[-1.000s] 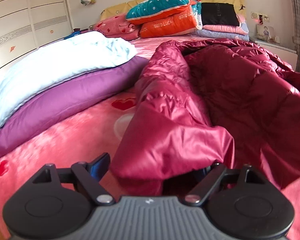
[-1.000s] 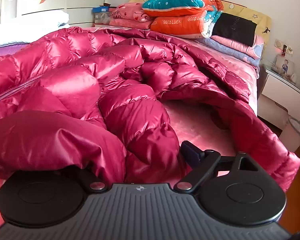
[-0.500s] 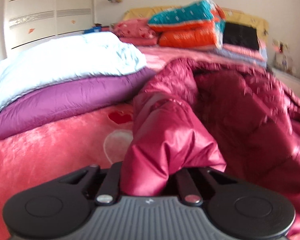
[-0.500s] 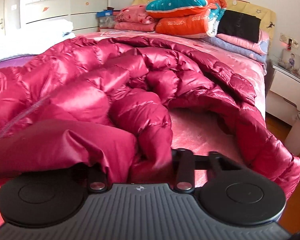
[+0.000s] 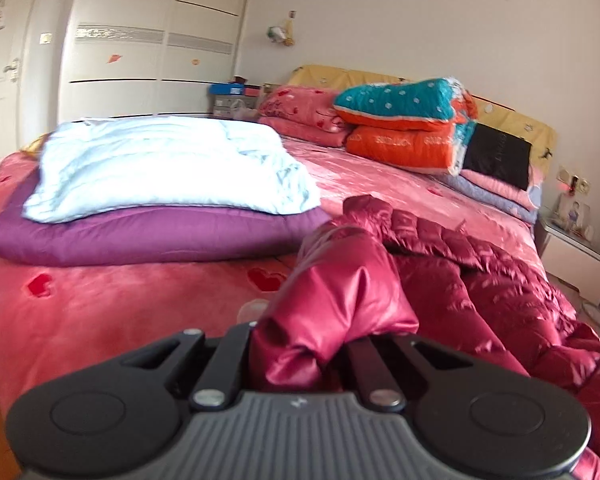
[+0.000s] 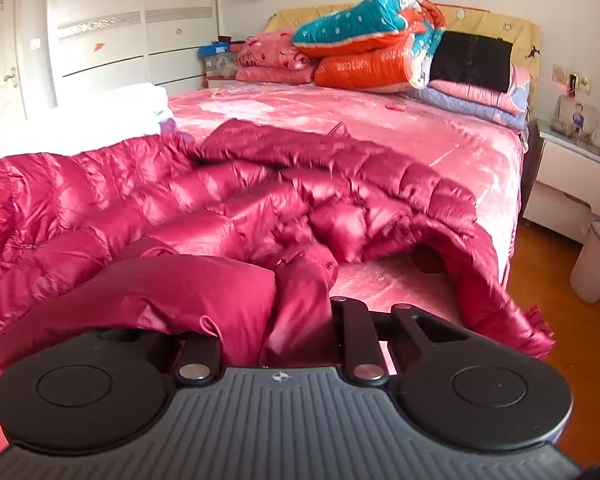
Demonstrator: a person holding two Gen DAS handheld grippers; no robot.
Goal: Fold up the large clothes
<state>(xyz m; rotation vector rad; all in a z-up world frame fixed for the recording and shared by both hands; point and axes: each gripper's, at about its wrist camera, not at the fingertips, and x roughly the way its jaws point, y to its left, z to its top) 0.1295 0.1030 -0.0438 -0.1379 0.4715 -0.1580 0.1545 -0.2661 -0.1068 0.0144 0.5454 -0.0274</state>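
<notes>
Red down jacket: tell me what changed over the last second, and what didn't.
Both grippers closed. The left hand-held gripper and the right hand-held gripper, open a second ago, now each pinch an edge of the red down jacket. The jacket has been pulled flatter and lower toward the cameras, uncovering more of the pink bedspread. The white quilt on the purple one and the pillow stack have not moved.

I see the bed (image 5: 100, 312) under a pink heart-print cover. Directly on it lie a purple quilt (image 5: 140, 236) near its left edge, the crimson down jacket (image 6: 220, 208) across the foot edge, and stacked pillows and quilts (image 6: 364, 48) along the head edge.
</notes>
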